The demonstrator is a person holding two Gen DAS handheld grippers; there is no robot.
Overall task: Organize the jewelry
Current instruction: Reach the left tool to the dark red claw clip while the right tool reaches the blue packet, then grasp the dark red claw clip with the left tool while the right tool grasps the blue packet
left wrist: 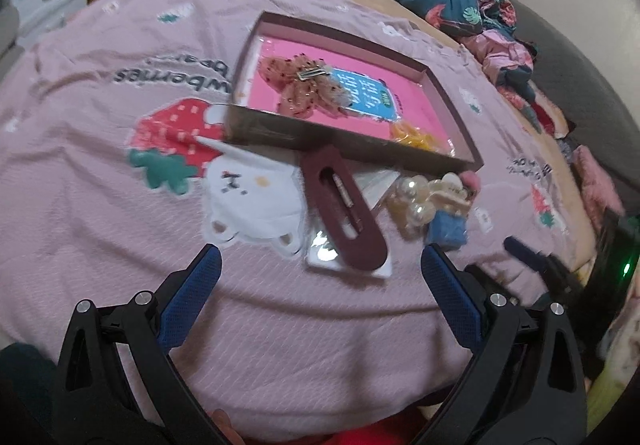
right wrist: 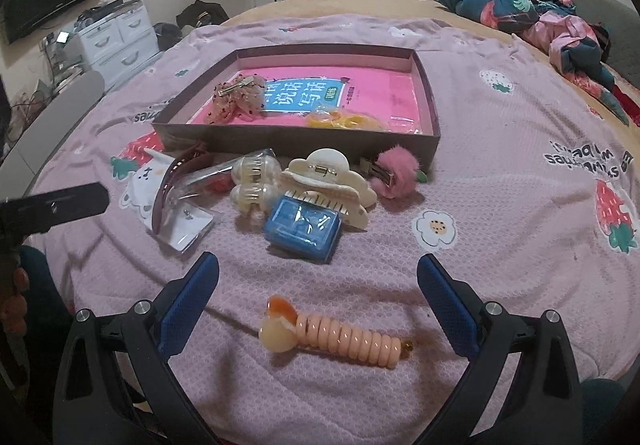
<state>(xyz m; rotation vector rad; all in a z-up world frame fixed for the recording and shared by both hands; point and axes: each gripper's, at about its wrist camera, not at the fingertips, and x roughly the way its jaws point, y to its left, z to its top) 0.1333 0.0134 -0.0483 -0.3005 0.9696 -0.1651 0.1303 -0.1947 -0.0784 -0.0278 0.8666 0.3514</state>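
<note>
Hovering over the pink quilt (right wrist: 500, 173), both your grippers are spread wide and hold nothing: left gripper (left wrist: 322, 261) in front of the long maroon oval hair clip (left wrist: 340, 205), right gripper (right wrist: 318, 265) straddling the peach spiral coil hair tie (right wrist: 340, 341).

The shallow brown cardboard tray (right wrist: 424, 101) is your landmark. Inside it: one sheer spotted bow clip (right wrist: 236, 99) and one yellow hair tie bundle (right wrist: 344, 121). Just in front of it, outside: one maroon clip, one pearl ball claw (right wrist: 252, 181), one cream cloud-shaped claw clip (right wrist: 328, 173), one pink fluffy pom-pom clip (right wrist: 392, 173), one blue plastic packet (right wrist: 304, 225), one clear bag (right wrist: 188, 221).

The coil tie sits nearest you, well apart from the tray. It's probably light, springy and slick; pinch across the middle coils, not the bead end.
</note>
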